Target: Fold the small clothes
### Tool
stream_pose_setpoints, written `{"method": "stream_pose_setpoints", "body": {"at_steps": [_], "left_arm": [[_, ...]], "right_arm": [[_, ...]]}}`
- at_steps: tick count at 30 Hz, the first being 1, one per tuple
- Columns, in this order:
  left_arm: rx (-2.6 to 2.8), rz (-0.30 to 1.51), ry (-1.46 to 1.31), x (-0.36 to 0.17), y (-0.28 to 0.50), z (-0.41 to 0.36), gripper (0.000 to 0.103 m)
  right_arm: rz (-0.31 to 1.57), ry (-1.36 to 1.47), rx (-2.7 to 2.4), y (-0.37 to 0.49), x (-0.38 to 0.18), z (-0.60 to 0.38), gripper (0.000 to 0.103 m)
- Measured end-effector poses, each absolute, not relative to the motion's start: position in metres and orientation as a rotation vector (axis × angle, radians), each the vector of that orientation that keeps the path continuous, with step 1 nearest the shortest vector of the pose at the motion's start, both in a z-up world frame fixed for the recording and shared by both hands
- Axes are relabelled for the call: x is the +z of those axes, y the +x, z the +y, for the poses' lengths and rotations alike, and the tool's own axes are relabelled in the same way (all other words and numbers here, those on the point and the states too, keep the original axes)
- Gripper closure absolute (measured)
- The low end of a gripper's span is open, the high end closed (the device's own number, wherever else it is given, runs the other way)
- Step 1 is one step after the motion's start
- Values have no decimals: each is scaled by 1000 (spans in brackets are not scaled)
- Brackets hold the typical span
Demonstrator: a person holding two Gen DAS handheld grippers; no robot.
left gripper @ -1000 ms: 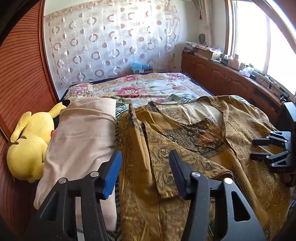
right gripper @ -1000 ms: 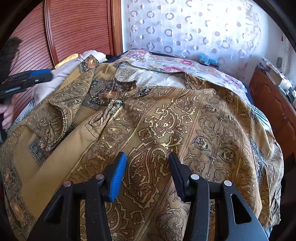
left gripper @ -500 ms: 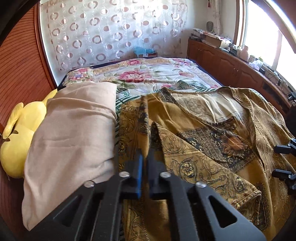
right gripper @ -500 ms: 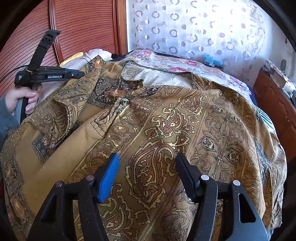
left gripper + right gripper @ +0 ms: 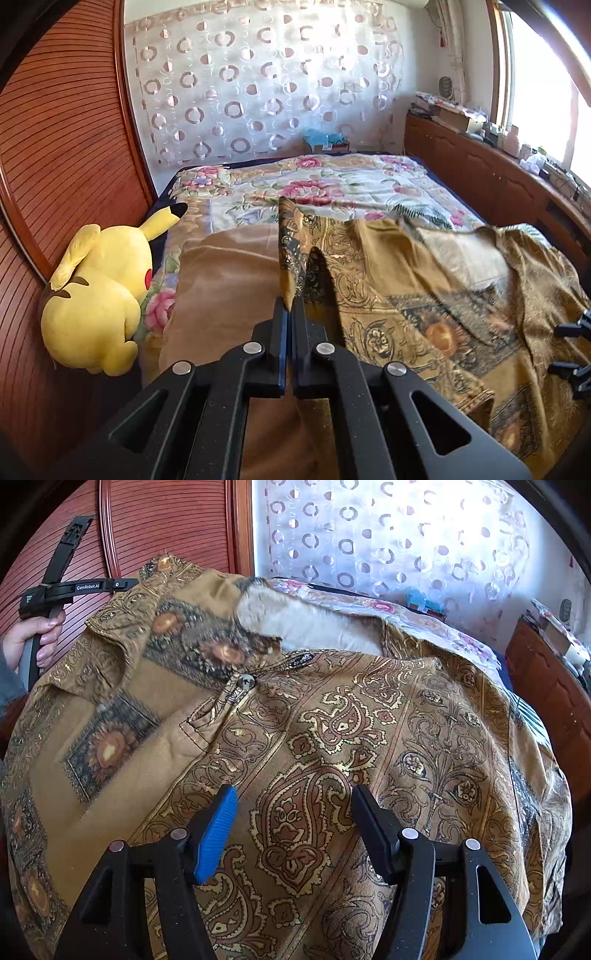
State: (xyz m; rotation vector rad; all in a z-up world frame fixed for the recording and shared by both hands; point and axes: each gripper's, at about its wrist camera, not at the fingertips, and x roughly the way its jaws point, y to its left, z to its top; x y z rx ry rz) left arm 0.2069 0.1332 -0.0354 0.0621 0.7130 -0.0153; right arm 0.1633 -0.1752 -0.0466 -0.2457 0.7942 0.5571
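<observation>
A mustard paisley shirt lies spread on the bed. My left gripper is shut on the shirt's left edge and holds that edge lifted off the bed. In the right wrist view the shirt fills the frame, and the left gripper shows at upper left pinching the raised corner. My right gripper is open and empty, just above the shirt's lower front. Its fingertips show at the right edge of the left wrist view.
A beige folded cloth lies left of the shirt on the floral bedspread. A yellow plush toy sits against the wooden headboard. A wooden cabinet with clutter runs along the right under the window.
My left gripper closed on the shirt's left edge and lifted it up. The right gripper stayed open over the shirt and barely moved.
</observation>
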Motion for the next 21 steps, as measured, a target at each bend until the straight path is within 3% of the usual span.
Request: {"method": "stream_pose_setpoints", "body": {"at_steps": [5,7,9,12,19,21], "left_arm": [[8,739,96,-48,207,127,96],[1,739,85,-46,200,129,87],[-23,725,68,-42,187,128,68],[-56,702,63,-35,169,126,54],[-97,658,43,-33,123,110,51],[-116,667,37,-36,118,105,55]], "right_arm": [[794,-246,557,163,-47,-175,36],[794,-246,557,163,-47,-175,36],[794,-247,557,163,-47,-175,36],[794,-247,557,163,-47,-176,36],[794,-248,557,163,-47,-176,36],[794,-248,557,163,-47,-176,36]]}}
